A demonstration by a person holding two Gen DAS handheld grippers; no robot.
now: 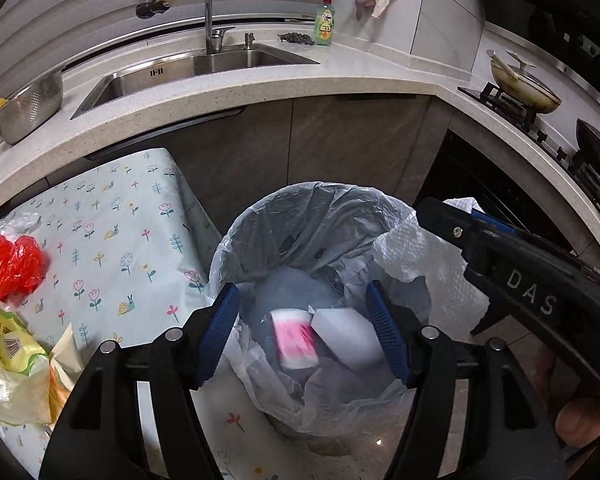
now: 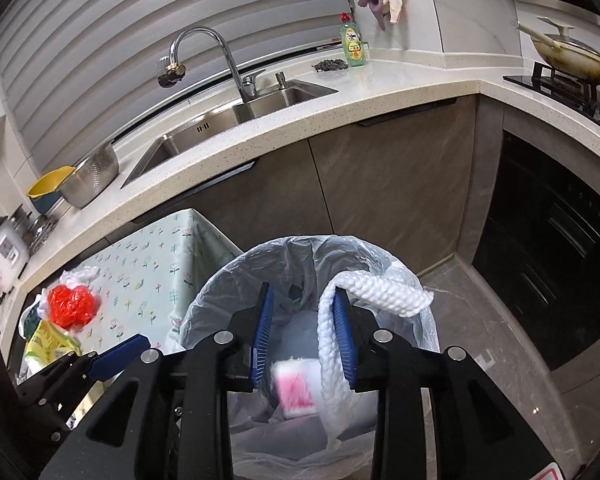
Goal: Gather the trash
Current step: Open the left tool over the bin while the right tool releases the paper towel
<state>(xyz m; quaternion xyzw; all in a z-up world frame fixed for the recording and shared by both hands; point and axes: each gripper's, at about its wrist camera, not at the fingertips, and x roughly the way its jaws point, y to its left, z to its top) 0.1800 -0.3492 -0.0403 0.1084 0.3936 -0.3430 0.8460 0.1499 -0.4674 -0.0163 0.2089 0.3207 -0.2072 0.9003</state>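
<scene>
Both grippers over lined bin (image 1: pixel 260 216) beside table corner. Left gripper (image 1: pixel 304 336) open, empty; pink-white packet (image 1: pixel 296 340) inside bin. Right gripper (image 2: pixel 304 336) parted, paper towel (image 2: pixel 380 292) clinging to right pad. Shake towel free over the bin.

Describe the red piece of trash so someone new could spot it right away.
Find the flowered tablecloth left of the lined trash bin. On its far left lies a crumpled red plastic wrapper, just above the yellow-green packaging. It is the only bright red, glossy thing there.
</scene>
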